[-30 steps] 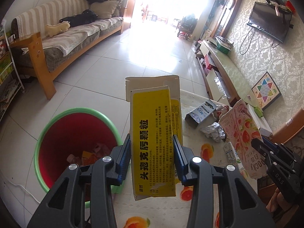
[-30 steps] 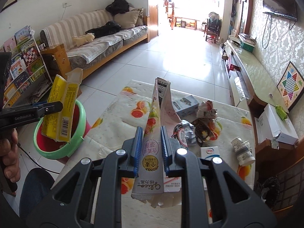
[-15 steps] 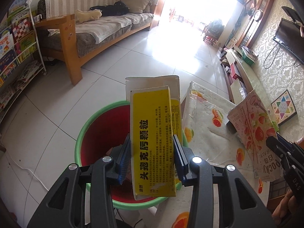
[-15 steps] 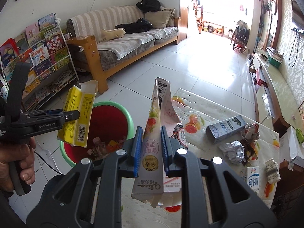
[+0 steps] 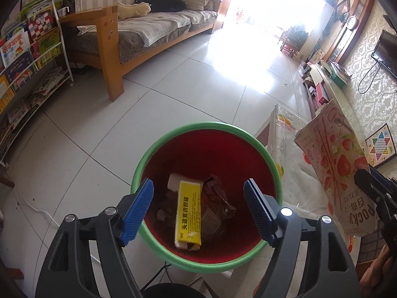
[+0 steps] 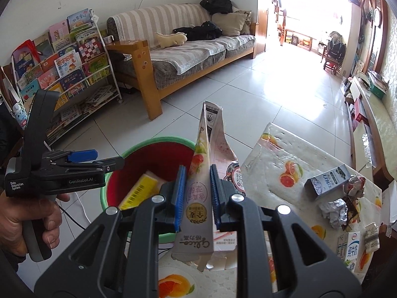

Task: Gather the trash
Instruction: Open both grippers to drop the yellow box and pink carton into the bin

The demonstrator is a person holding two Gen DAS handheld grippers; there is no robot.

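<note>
The left gripper (image 5: 198, 209) hung with its two blue-padded fingers spread wide and nothing between them, directly over one round bin with a green rim and red inside (image 5: 158, 146). One long yellow cardboard box with black print (image 5: 188, 214) lay inside the bin, on top of a brown crumpled wrapper (image 5: 218, 201) and other scraps too dark and jumbled to count. From the right wrist view the same yellow box (image 6: 140, 191) showed only partly, its lower end hidden behind the right gripper's arm, and the bin (image 6: 129, 151) was half covered by both tools.

The right gripper (image 6: 197, 196) had its pads closed tight on one flattened pink snack carton printed with strawberries (image 6: 201, 198), held upright beside the bin and over the edge of the table covered in a white cloth with orange-slice prints (image 6: 273, 149). In the left wrist view that carton (image 5: 332, 164) stood at the right edge, with its lower end cut off behind the black tool.

On the table four pieces of trash could be counted clearly: one grey-blue carton lying on its side (image 6: 327, 182), one ball of crumpled silver foil (image 6: 333, 211), one small white milk carton with green print (image 6: 348, 248), and one small white tub (image 6: 372, 236) at the far edge. Between the carton and foil sat torn wrappers (image 6: 354, 186) that were hard to separate.
</note>
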